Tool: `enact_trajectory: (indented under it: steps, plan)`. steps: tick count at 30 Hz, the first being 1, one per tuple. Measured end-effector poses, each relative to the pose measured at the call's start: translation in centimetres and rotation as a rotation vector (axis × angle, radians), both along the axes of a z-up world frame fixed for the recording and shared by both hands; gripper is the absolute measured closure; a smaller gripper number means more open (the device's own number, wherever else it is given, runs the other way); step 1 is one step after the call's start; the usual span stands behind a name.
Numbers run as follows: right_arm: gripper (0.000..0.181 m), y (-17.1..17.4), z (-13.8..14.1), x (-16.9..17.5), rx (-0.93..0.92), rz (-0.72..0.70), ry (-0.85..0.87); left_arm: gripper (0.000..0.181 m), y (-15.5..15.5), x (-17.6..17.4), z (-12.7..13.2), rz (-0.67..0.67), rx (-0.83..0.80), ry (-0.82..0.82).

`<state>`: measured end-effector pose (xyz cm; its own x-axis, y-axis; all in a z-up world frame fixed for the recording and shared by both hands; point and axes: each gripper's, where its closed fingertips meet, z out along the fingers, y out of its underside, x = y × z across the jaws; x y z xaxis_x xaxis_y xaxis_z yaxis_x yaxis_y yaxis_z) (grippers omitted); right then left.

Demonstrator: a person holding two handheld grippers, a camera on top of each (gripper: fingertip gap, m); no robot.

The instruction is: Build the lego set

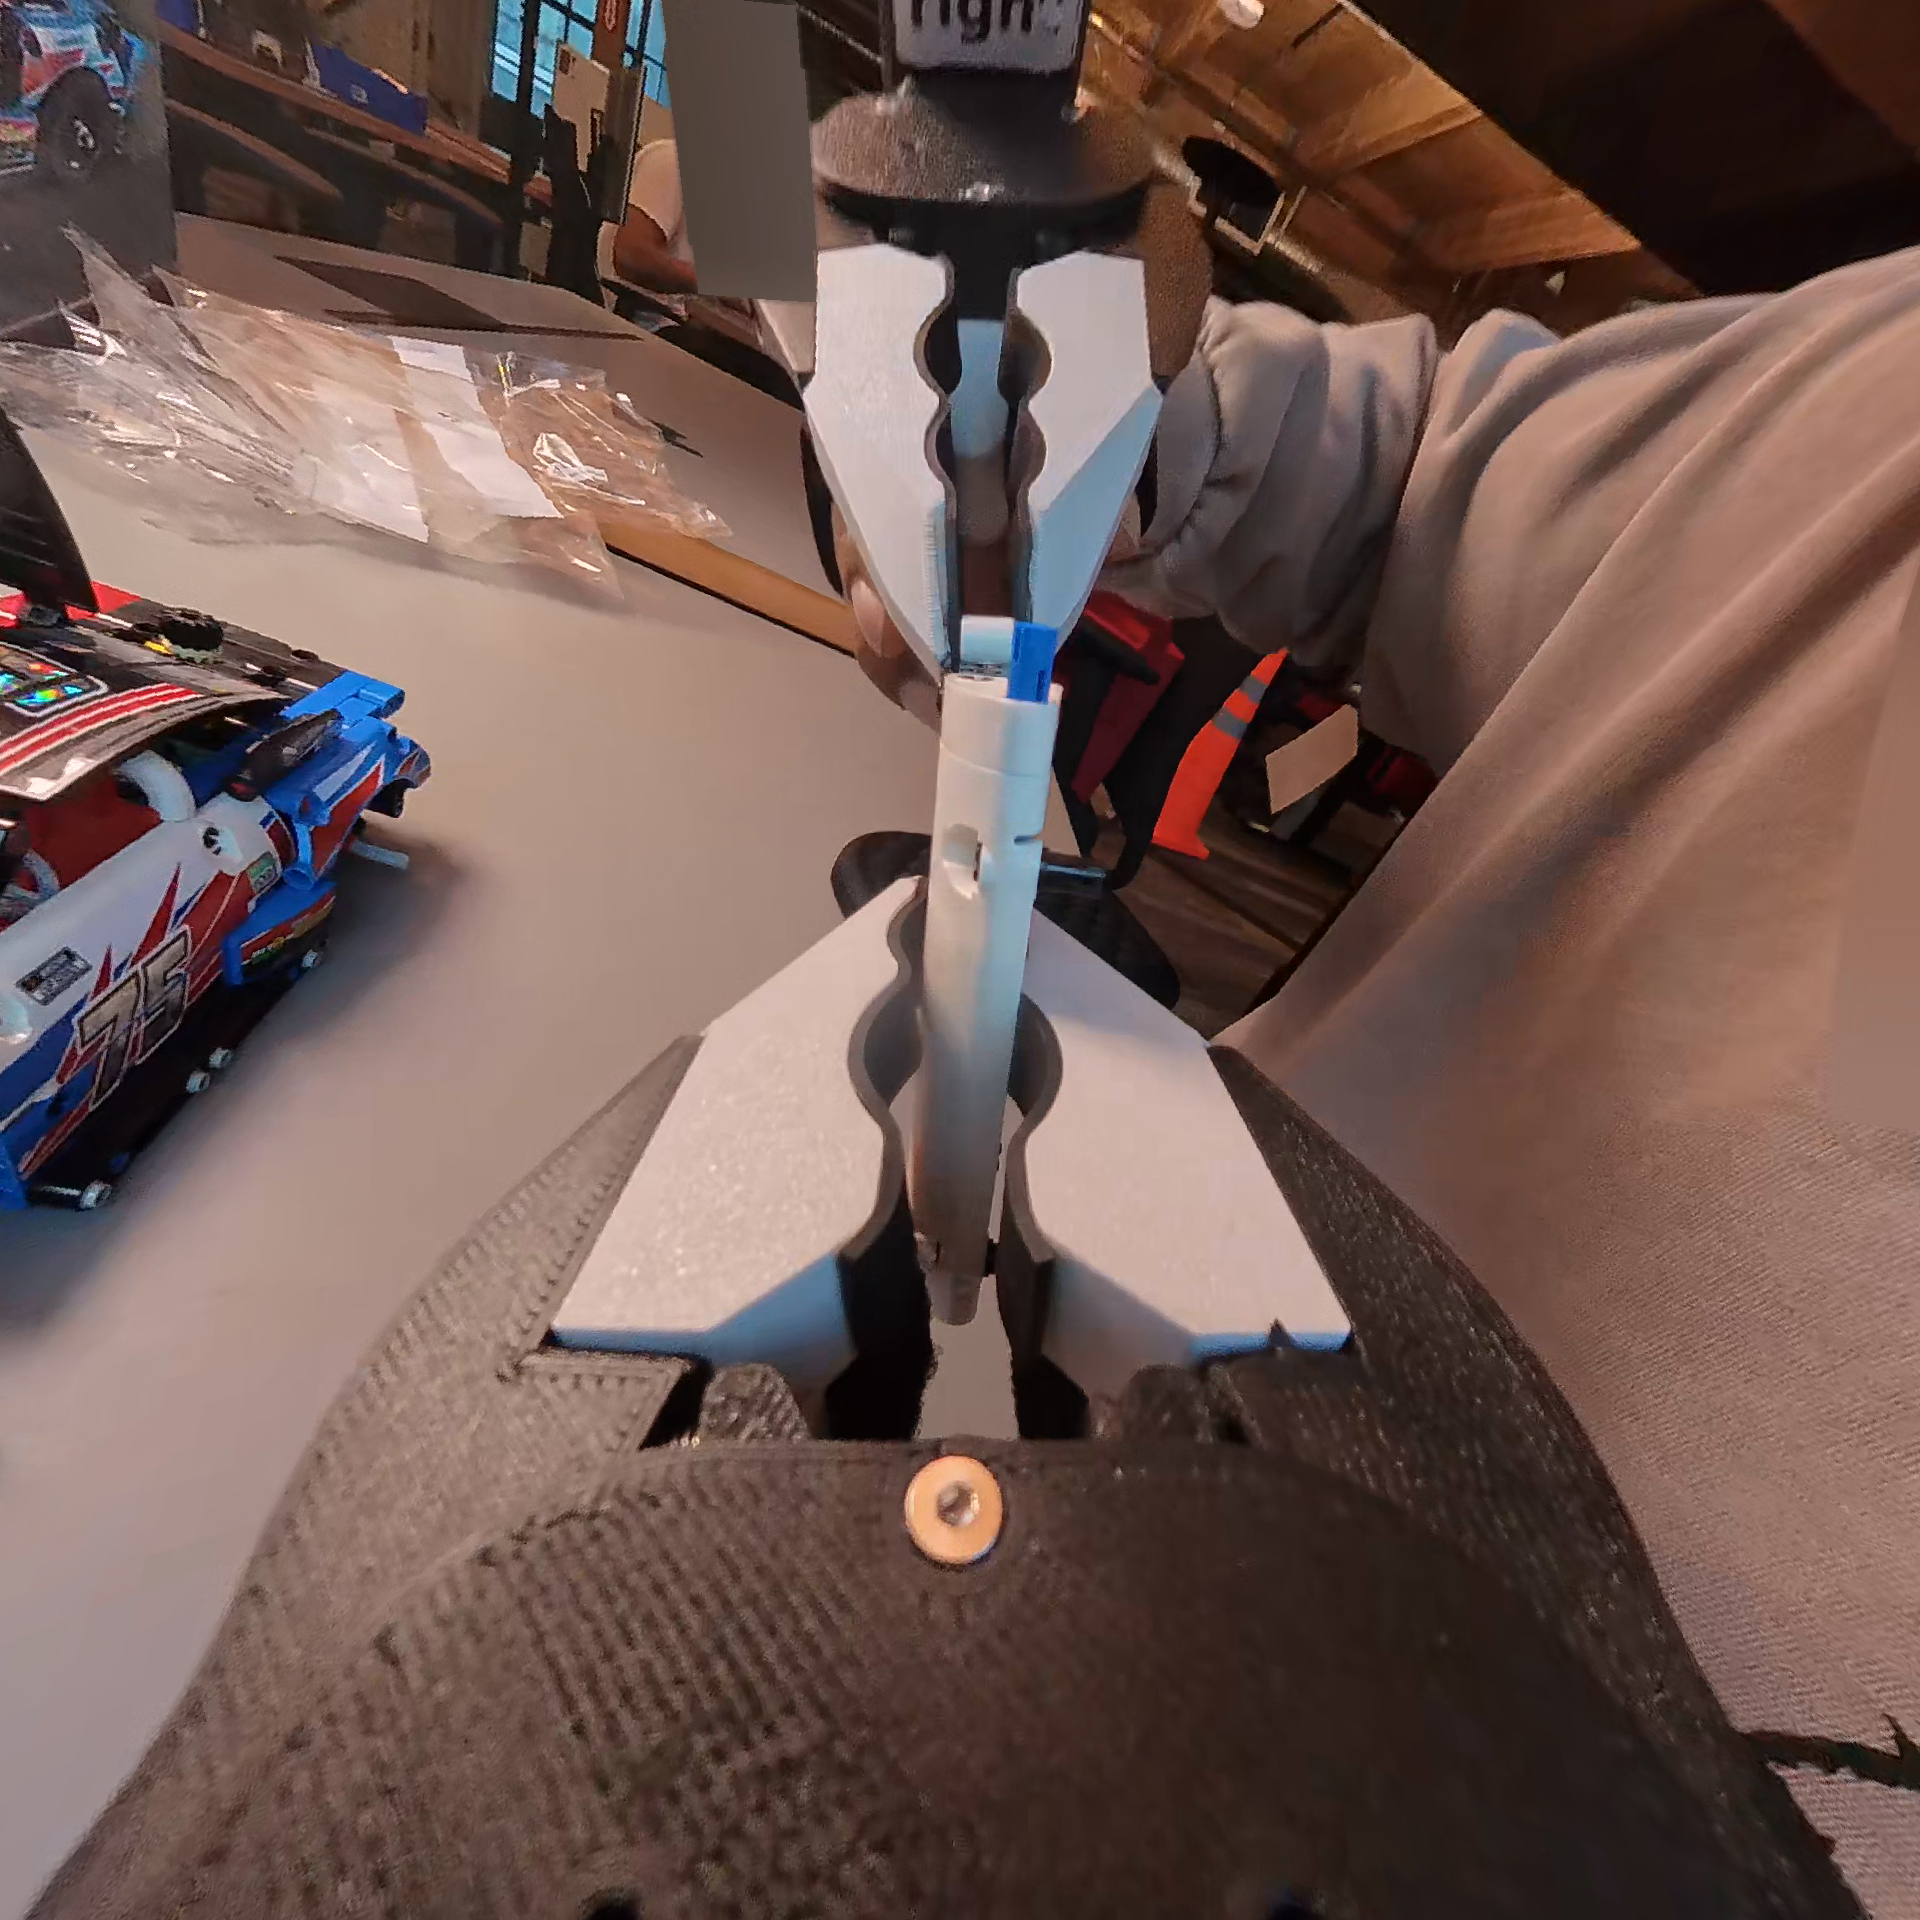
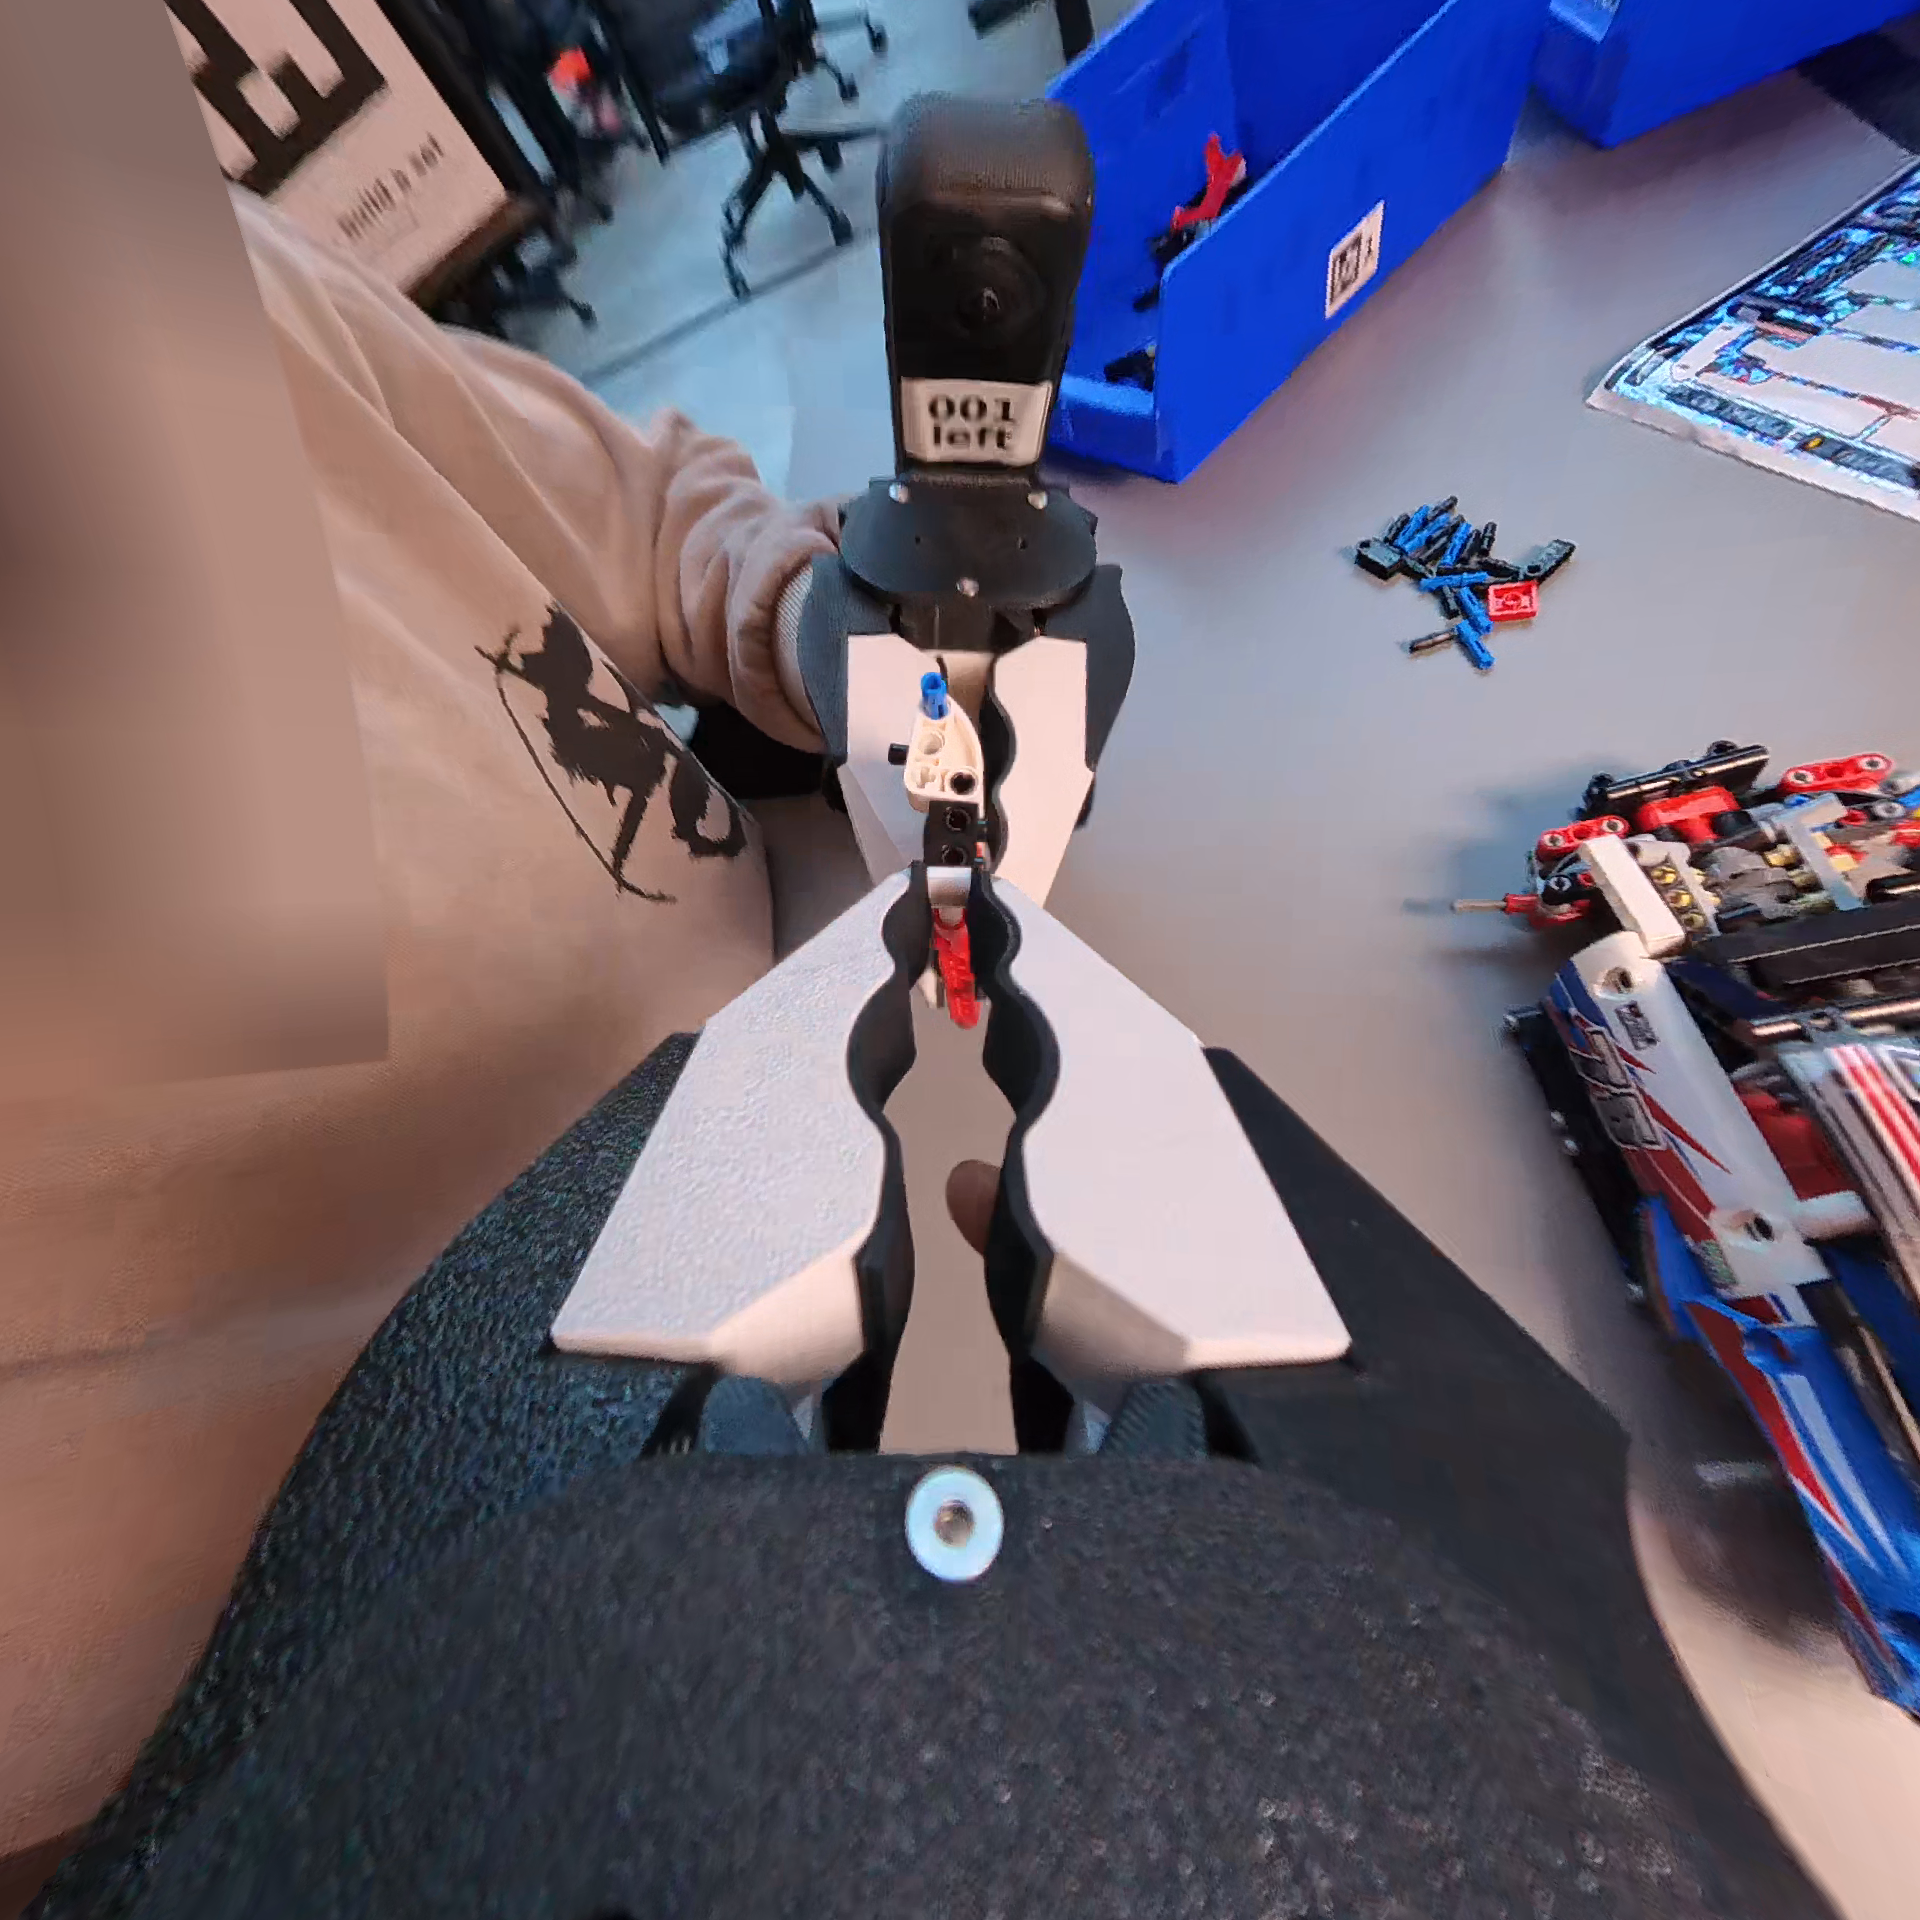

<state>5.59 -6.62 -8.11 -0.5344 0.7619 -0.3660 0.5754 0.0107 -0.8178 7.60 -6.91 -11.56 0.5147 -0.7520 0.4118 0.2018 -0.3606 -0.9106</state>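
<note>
My left gripper (image 1: 971,904) is shut on a long white lego piece (image 1: 977,997) that points away from the camera. Its far end carries a blue pin (image 1: 1031,660). My right gripper (image 1: 1000,649) comes in from the opposite side and closes its tips on that far end. In the right wrist view my right gripper (image 2: 948,878) has a red piece (image 2: 951,966) between its fingers. Facing it, my left gripper (image 2: 954,857) holds a white and black assembly (image 2: 940,753) with a blue pin (image 2: 932,686). Both are held in the air, tip to tip.
The part-built red, white and blue lego car (image 1: 156,935) sits on the grey table (image 1: 623,831), and also shows in the right wrist view (image 2: 1766,1091). Loose pins (image 2: 1465,582), blue bins (image 2: 1247,260), an instruction booklet (image 2: 1787,343) and empty plastic bags (image 1: 364,436) lie around. A person's beige sleeve (image 1: 1558,727) is close.
</note>
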Motion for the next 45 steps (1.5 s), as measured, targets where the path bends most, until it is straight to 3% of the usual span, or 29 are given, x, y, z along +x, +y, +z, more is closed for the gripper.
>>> enact_trajectory:
  steps: [3,6,19,25,27,34,45]
  plan:
    - [0.177,0.7,0.5,-0.8,-0.185,-0.081,0.025,0.176,0.4,-0.8,0.5,0.011,-0.021,-0.048]
    - [0.177,0.8,-0.1,-1.1,-0.242,-0.099,0.019,0.176,0.4,-1.0,0.0,0.010,-0.056,-0.065]
    - [0.177,1.5,-2.8,-1.3,0.116,0.033,-0.183,0.176,0.6,-0.7,-2.5,-0.043,-0.207,-0.059]
    - [0.177,1.1,-2.6,-1.1,0.022,0.038,-0.239,0.177,0.3,-0.5,-2.1,-0.072,-0.214,-0.103]
    - [0.176,1.5,-2.8,-1.4,0.060,0.035,-0.224,0.177,0.6,-0.7,-2.1,-0.069,-0.240,-0.141]
    - [0.177,1.4,-2.1,-1.4,-0.103,-0.014,-0.170,0.178,0.5,-0.4,-1.2,-0.084,-0.240,-0.215]
    - [0.176,1.1,-1.3,-1.3,-0.212,-0.060,-0.089,0.178,0.6,-0.5,-0.6,-0.051,-0.177,-0.184]
